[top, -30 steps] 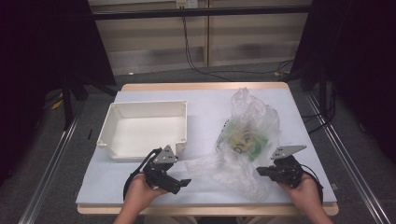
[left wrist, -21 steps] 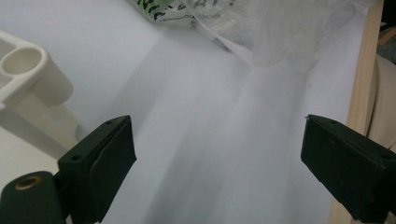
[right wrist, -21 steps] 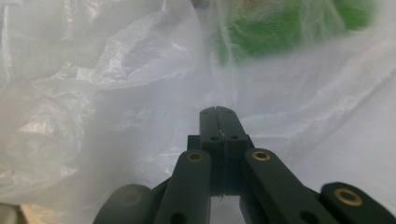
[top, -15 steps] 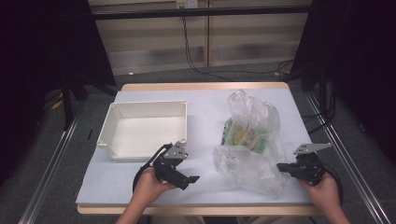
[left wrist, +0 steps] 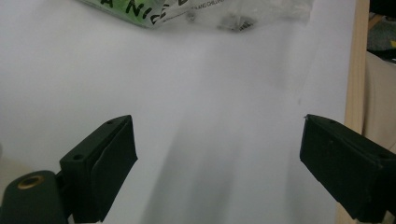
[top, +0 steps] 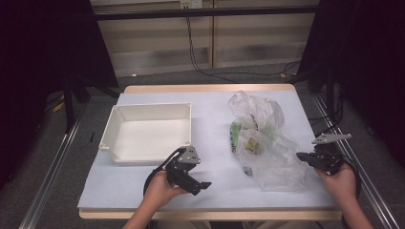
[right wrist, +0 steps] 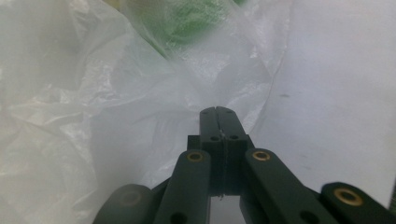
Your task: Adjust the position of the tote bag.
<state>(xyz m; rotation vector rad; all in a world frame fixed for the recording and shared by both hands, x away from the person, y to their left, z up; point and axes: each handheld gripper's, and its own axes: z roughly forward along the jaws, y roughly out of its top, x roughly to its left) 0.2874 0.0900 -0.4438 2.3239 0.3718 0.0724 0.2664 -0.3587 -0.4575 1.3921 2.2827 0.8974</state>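
A crumpled clear plastic bag (top: 267, 143) lies on the right half of the white table, with a green packet (top: 235, 135) and other small items inside. At its right edge my right gripper (top: 301, 156) is shut, with a fold of the bag's film pinched between the jaws. The right gripper view has those shut jaws (right wrist: 218, 112) against the film (right wrist: 93, 93). My left gripper (top: 204, 184) stands open near the table's front, left of the bag, with nothing between its jaws. The left gripper view has that gripper (left wrist: 219, 140) over bare table, the bag (left wrist: 196, 14) farther off.
A white, empty rectangular tray (top: 114, 125) sits at the left, just beyond my left hand. The table's wooden front edge (top: 215, 213) runs close to both hands. Metal rails (top: 52, 167) flank the table, and cables hang behind it.
My right gripper has moved right toward the table's edge, and the bag has stretched and slid that way with it. The left gripper has shifted a little to the right, still open.
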